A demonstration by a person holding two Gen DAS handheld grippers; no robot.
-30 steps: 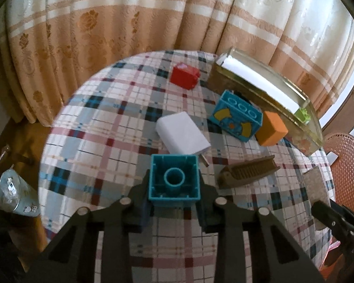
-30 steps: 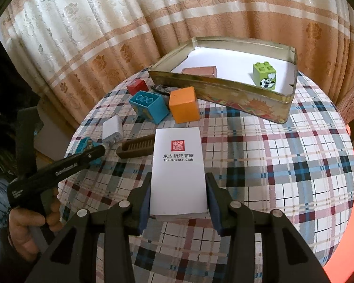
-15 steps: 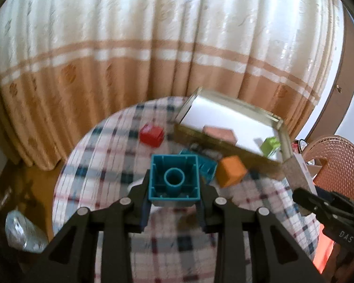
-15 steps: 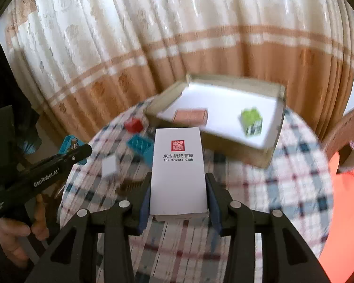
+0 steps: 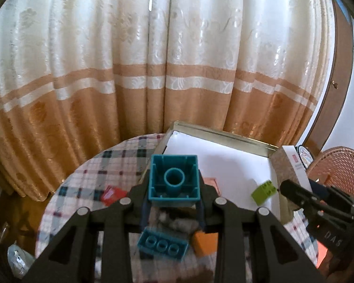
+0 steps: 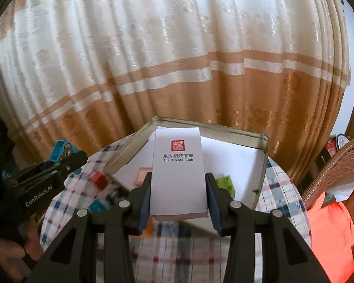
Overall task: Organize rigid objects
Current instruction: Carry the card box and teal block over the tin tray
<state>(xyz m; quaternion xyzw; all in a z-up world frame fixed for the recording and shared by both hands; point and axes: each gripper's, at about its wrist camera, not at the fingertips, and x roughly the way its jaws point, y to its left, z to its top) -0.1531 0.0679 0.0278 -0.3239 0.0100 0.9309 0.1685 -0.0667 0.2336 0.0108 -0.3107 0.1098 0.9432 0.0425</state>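
My left gripper [image 5: 173, 188] is shut on a teal square brick [image 5: 174, 180] and holds it in the air, in front of the open gold tin [image 5: 224, 135]. My right gripper [image 6: 178, 186] is shut on a white "The Oriental Club" box [image 6: 178, 169], raised over the tin's [image 6: 262, 162] near side. The tin holds a green brick [image 5: 263, 191] and a pink block [image 5: 212, 184]. A teal three-stud brick [image 5: 162, 245], an orange cube [image 5: 205, 243] and a red block [image 5: 111, 194] lie on the plaid table [image 5: 94, 172]. The right gripper with its box also shows in the left wrist view [image 5: 292, 179].
A cream and tan curtain [image 5: 153, 70] hangs close behind the round table. A wicker chair [image 6: 337, 172] with an orange cloth [image 6: 330, 233] stands at the right. The left gripper's body [image 6: 42, 179] shows at the left of the right wrist view.
Both grippers have risen from the table with their loads and moved toward the tin. The table objects now lie lower and nearer in view.
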